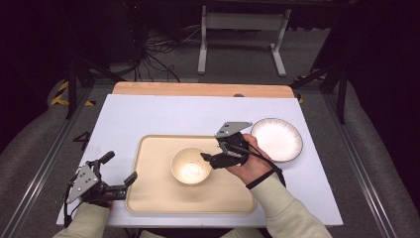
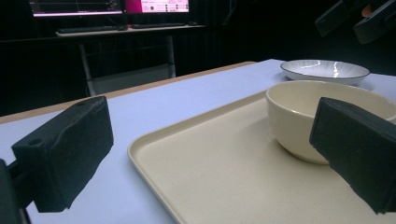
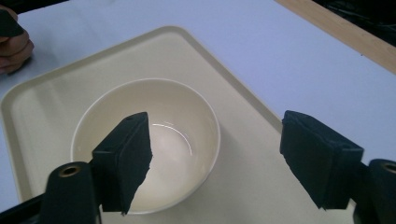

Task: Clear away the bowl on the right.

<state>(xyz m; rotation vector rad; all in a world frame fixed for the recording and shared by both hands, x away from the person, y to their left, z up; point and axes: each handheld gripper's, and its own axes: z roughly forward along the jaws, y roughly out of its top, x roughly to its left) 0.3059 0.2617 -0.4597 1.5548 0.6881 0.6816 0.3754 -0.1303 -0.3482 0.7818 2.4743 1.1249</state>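
A cream bowl [image 1: 190, 166] [image 3: 180, 140] sits empty on a cream tray [image 1: 158, 148] [image 3: 42, 107] at the table's front middle. My right gripper [image 1: 212, 153] [image 3: 215, 140] hovers over the bowl's right rim, open, with nothing pressed between its pads; one pad is over the bowl's inside, the other over the tray. My left gripper [image 1: 119, 167] [image 2: 215, 126] rests low at the tray's front left corner, open and empty, pointing toward the bowl [image 2: 299, 107]. A white plate [image 1: 276, 139] [image 2: 324, 69] with a dark rim lies right of the tray.
A white sheet [image 1: 163, 114] covers the table, with a wooden edge [image 1: 198, 89] at the far side. Beyond it stand a white desk frame [image 1: 242, 34] and floor cables [image 1: 158, 49]. Dark metal rails run along both table sides.
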